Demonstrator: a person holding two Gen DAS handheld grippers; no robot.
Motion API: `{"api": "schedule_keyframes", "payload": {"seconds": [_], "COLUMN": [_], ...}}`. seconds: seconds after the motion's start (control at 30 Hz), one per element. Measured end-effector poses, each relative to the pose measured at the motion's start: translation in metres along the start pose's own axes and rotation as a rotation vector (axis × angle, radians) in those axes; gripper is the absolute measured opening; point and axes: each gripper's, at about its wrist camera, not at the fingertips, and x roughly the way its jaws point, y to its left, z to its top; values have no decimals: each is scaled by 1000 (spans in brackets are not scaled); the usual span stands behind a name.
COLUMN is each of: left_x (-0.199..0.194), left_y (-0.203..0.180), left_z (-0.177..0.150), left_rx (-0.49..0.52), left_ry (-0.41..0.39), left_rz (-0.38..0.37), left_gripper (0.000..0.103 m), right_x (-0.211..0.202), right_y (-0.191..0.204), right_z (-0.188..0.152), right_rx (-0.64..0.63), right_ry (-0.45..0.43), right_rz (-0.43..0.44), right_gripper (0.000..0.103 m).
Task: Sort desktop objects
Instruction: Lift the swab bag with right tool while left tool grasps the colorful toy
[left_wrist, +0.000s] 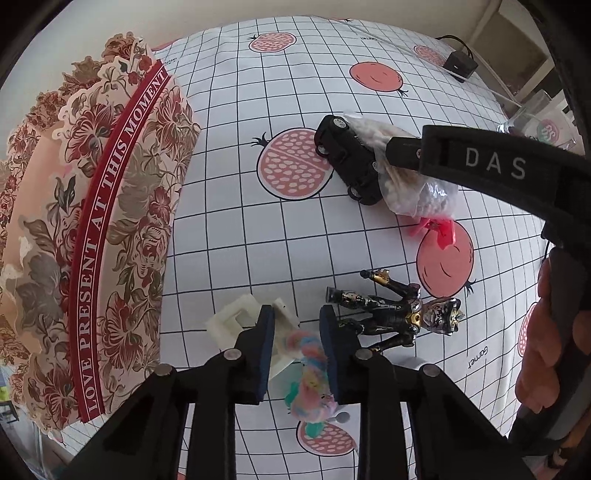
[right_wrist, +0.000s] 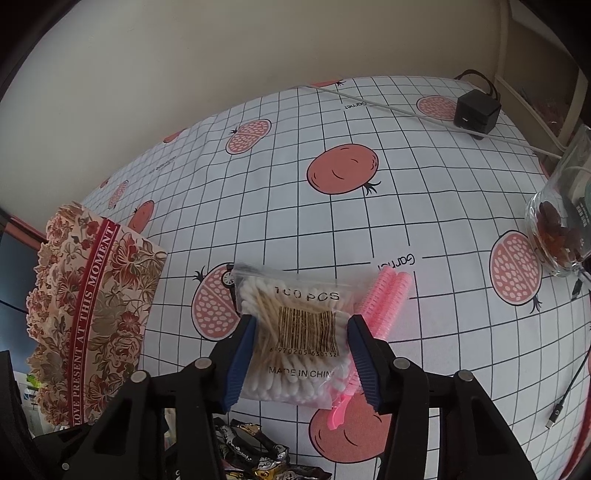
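- The fluffy pastel toy (left_wrist: 312, 376) lies on the checked tablecloth (left_wrist: 229, 206), between the pads of my left claw (left_wrist: 298, 354), which press it from both sides.
- A white plastic block (left_wrist: 236, 321) and a dark figurine (left_wrist: 395, 314) flank it.
- My right claw (right_wrist: 301, 354) clamps the bag of cotton swabs (right_wrist: 295, 332), lying over a pink comb (right_wrist: 384, 295).
- A floral box (left_wrist: 92, 229) stands beside them.

The toy car (right_wrist: 229, 281) shows only a wheel and a sliver of body in the right wrist view — the cotton swab bag (right_wrist: 295, 332) covers the rest. At six o'clock there, the figurine (right_wrist: 255, 454) is cut off by the frame's edge. In the left wrist view the pastel fluffy toy (left_wrist: 308, 373) is blurred — its shape cannot be told.
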Motion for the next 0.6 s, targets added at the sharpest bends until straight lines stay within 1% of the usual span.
{"api": "schedule_keyframes", "payload": {"seconds": [0.07,0.23,0.43,0.6], "left_x": [0,-1,-4,-13], "left_y": [1,8,13,20], "left_z": [-1,-2,-2,-1], "left_rx": [1,-7,-9,-18], "left_ry": [0,-3,-14,-43], "left_rz": [1,5,-2,-14], "left_gripper": [23,13,10,9], "right_x": [0,-2,-4,-9], "right_y": [-2,-4,-5,-5], "right_z": [0,1,2,4], "right_rx": [11,18,24,32], "right_ry": [-1,-9,-17,-34], "right_rz": [8,26,41,55], "right_gripper": [50,45,43,42]}}
